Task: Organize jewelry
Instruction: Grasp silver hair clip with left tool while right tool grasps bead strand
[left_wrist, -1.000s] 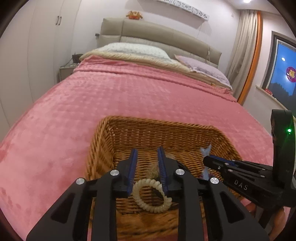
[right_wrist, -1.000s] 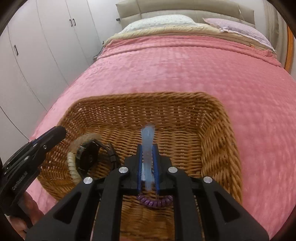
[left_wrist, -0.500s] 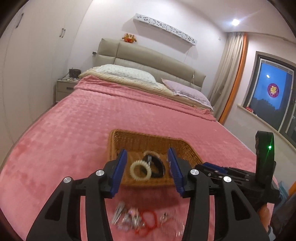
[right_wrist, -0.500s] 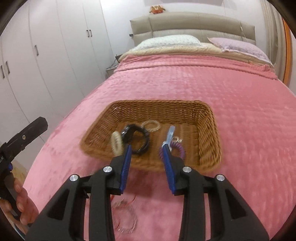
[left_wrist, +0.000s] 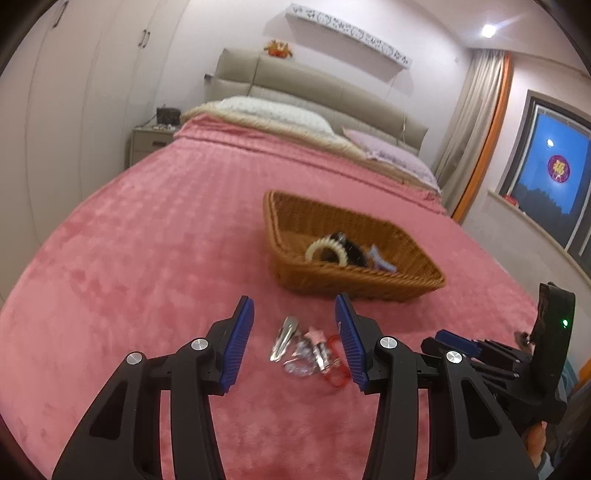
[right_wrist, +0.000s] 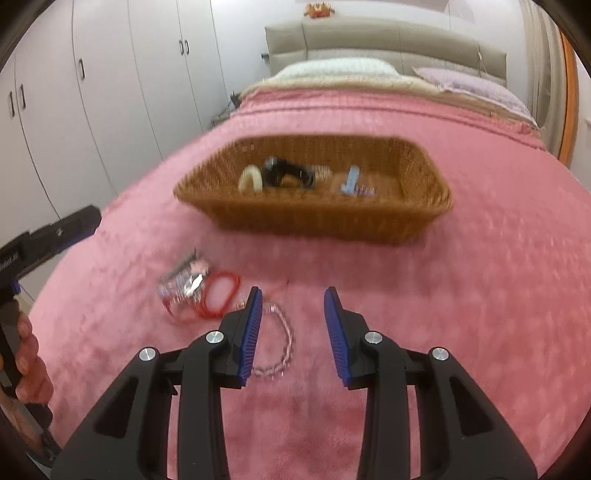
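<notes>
Jewelry left to sort: a small heap lies on the pink bedspread (left_wrist: 155, 236) in front of the wicker basket (right_wrist: 317, 218), apart from it.
Basket: it already holds a cream coil tie (left_wrist: 327, 248), a black piece (right_wrist: 286, 171) and a pale blue clip (right_wrist: 350, 181), so I judge the job about half done.
Left claw (left_wrist: 293, 341): jaws have just been opening and stand spread, nothing between the pads; the silver clips (left_wrist: 295, 347) show beyond the gap.
Right claw (right_wrist: 292, 330): jaws likewise just opened, spread and empty; the beaded chain (right_wrist: 279, 341) lies partly behind its left finger.
Red cord loop (right_wrist: 218, 293): touches the silver clips, may well be tangled with them.
Next pick: take one piece per claw, pinch low and lift slowly so neighbours do not trail.
In the way: plush cover may snag thin chain; the two claws are near each other over one heap.
</notes>
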